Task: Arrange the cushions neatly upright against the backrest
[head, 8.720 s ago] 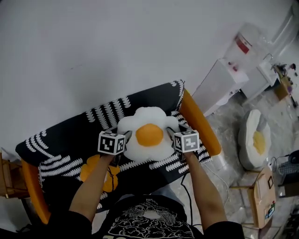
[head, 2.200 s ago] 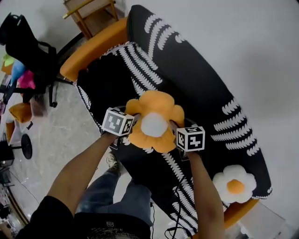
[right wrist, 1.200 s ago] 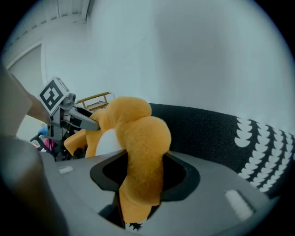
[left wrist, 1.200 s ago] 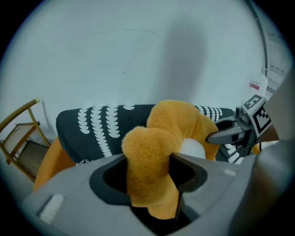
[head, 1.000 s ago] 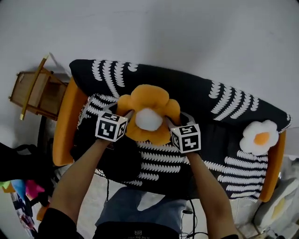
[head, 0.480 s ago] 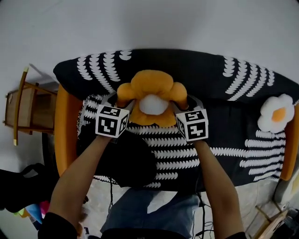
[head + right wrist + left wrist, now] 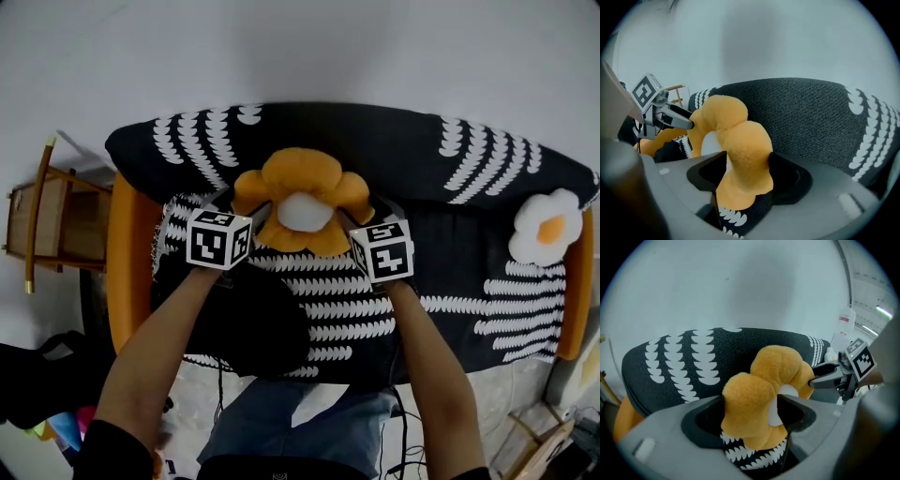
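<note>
Over sofa [image 7: 394, 150], left gripper [image 7: 750, 405], right gripper [image 7: 746, 164] pinch cushion [image 7: 302, 186].

Seat [image 7: 450, 281]: free stretch between orange cushion [image 7: 300, 187] and egg cushion [image 7: 549, 228]. Backrest [image 7: 394, 150] close behind orange cushion. Black heap [image 7: 248, 319] blocks seat's left front. Armrests [image 7: 127, 262] close both ends.

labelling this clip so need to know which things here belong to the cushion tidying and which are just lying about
Part of the job: orange flower cushion, gripped by the left gripper and right gripper; white flower cushion at the right end of the sofa; backrest.
Just lying about: wooden stand beside the sofa.
</note>
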Tool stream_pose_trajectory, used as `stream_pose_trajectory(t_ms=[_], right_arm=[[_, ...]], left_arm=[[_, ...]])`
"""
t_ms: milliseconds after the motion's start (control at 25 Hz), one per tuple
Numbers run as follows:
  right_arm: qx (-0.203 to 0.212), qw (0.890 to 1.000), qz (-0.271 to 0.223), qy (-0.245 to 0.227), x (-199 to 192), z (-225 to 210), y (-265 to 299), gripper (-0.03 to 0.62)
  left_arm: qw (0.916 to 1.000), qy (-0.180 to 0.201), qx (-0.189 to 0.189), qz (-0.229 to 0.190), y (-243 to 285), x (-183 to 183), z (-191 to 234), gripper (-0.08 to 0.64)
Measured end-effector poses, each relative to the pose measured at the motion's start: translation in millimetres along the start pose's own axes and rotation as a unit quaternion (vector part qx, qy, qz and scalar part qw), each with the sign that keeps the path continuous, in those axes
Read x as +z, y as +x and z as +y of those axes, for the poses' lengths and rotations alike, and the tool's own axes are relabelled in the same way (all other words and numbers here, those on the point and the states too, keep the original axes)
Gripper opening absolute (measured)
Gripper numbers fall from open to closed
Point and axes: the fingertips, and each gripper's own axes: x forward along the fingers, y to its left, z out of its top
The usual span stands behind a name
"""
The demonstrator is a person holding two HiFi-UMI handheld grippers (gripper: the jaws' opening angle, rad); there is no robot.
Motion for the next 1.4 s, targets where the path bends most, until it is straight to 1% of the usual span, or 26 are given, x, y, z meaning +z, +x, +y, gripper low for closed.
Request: stream_pose_trajectory(t_ms=[160, 280, 480, 600, 760, 840, 960, 1160, 1280, 1400], right_arm=[[0.009, 1.000, 0.001, -0.001, 6, 8, -30, 0.311], [0.009, 1.000, -0.012, -0.003, 25, 0, -52, 0.309], [0.014, 1.000, -0.016, 0.014, 39, 3, -100, 0.303], [0.010, 0.999, -0.028, 0.017, 51, -6, -132, 0.275], [-0.002, 0.998, -0.051, 0.027, 69, -27, -178, 0.252], [-0.009, 0.998, -0.060, 0.030, 76, -40, -201, 0.220], [-0.016, 0.997, -0.074, 0.031, 84, -59, -234, 0.188], [-0.027, 0.994, -0.100, 0.032, 100, -98, -292, 0.158], [-0.040, 0.991, -0.125, 0.028, 115, -125, -329, 0.132], [-0.046, 0.988, -0.142, 0.027, 125, -145, -361, 0.109]], left_arm=[[1.0000, -0.003, 0.004, 0.003, -23, 6, -10, 0.351], [0.9998, -0.003, 0.004, -0.017, -36, 30, -23, 0.350], [0.9995, -0.003, -0.005, -0.031, -72, 55, -50, 0.350], [0.9988, -0.003, -0.009, -0.048, -89, 77, -70, 0.348], [0.9973, 0.004, -0.013, -0.072, -111, 112, -99, 0.345], [0.9961, 0.004, -0.017, -0.086, -120, 128, -117, 0.339], [0.9946, 0.006, -0.025, -0.100, -131, 149, -148, 0.331], [0.9903, 0.005, -0.042, -0.132, -154, 188, -203, 0.299], [0.9865, 0.014, -0.047, -0.156, -165, 217, -234, 0.258], [0.9828, 0.038, -0.042, -0.176, -181, 241, -260, 0.198]])
